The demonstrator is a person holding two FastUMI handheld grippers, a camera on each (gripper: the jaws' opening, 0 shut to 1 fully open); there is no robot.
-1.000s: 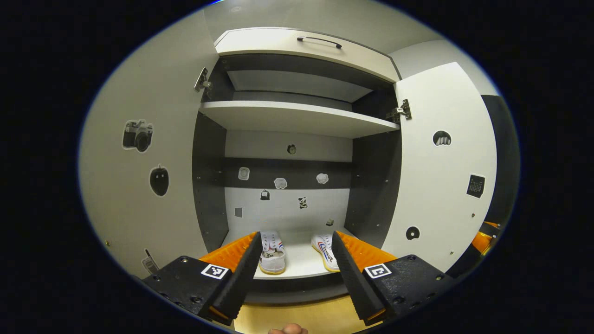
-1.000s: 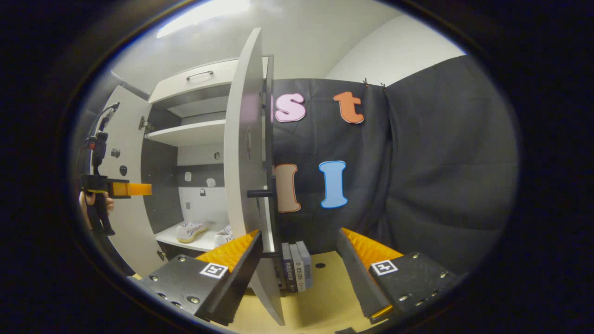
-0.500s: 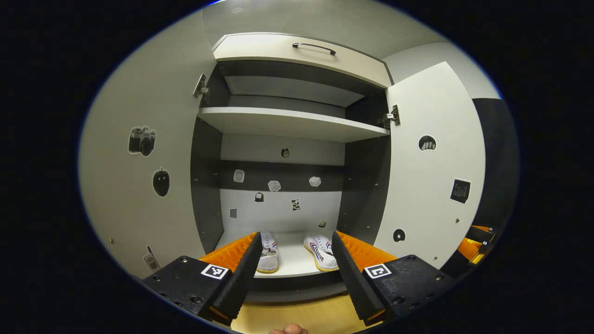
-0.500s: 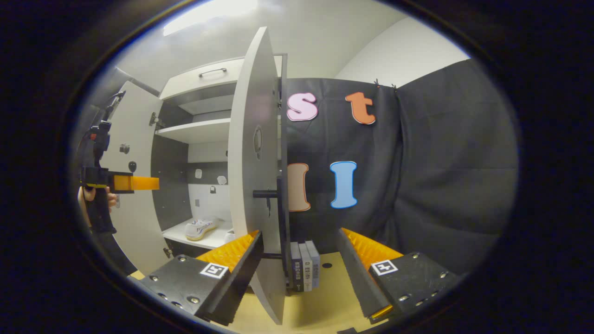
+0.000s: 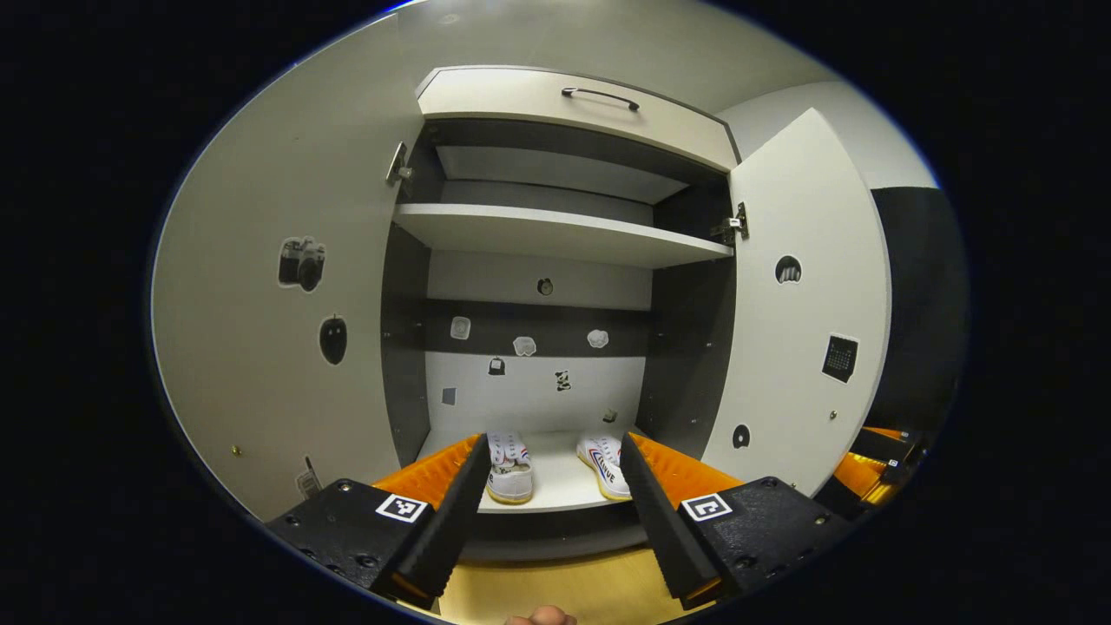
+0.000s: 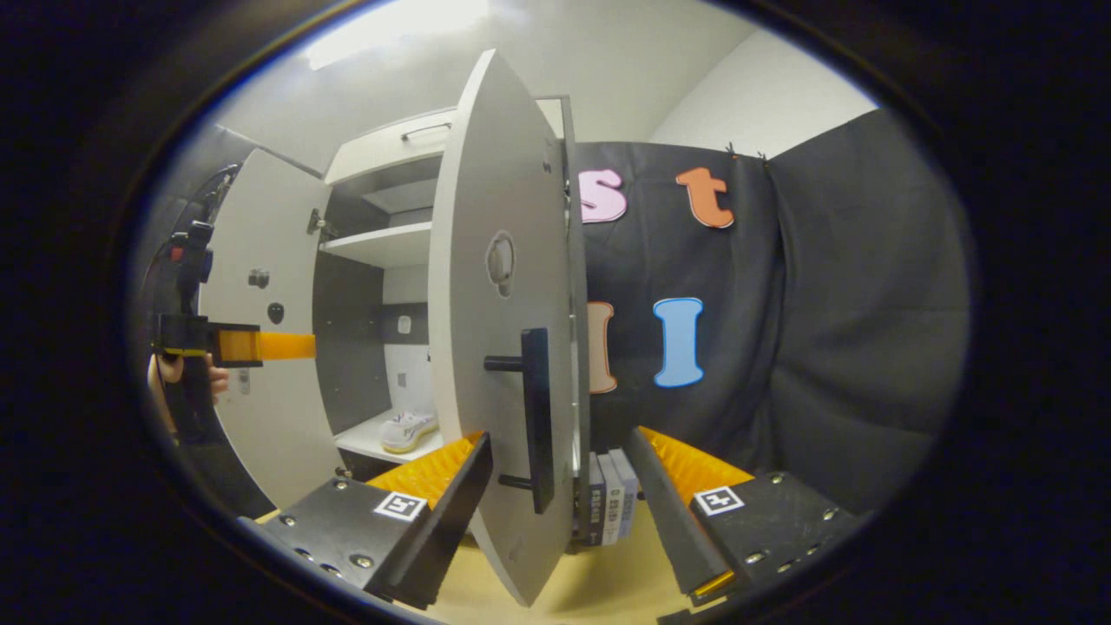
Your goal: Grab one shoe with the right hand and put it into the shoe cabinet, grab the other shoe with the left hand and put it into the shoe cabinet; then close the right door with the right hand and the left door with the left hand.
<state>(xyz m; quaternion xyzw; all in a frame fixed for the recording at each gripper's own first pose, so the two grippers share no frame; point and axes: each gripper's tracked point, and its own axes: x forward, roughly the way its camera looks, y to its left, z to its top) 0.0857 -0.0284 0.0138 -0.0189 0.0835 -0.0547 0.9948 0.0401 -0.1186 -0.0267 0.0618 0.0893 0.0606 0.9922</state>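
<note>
1. In the left gripper view, the shoe cabinet (image 5: 555,234) fills the middle of the frame with both doors swung out.
2. Two white shoes sit side by side on its bottom shelf, low in the centre: the left shoe (image 5: 509,457) and the right shoe (image 5: 605,464), slightly apart.
3. The left gripper (image 5: 548,508) sits at the bottom centre with its jaws spread wide and nothing between them, short of the cabinet's front edge.
4. The left door (image 5: 286,347) covers the left side of that frame; the right door (image 5: 803,330) stands on the right.
5. In the right gripper view, the right door (image 6: 503,347) stands in the centre, its outer face and black handle (image 6: 536,417) showing.
6. The right gripper (image 6: 555,503) at the bottom centre is released, its fingers on either side of the door's lower edge; whether they touch it is unclear.
7. One shoe (image 6: 406,430) shows on the bottom shelf, left of the door.
8. The left gripper (image 6: 278,345) appears at the left edge, held by a hand (image 6: 187,373).
9. Several books (image 6: 608,508) stand upright by the door's lower right.
</note>
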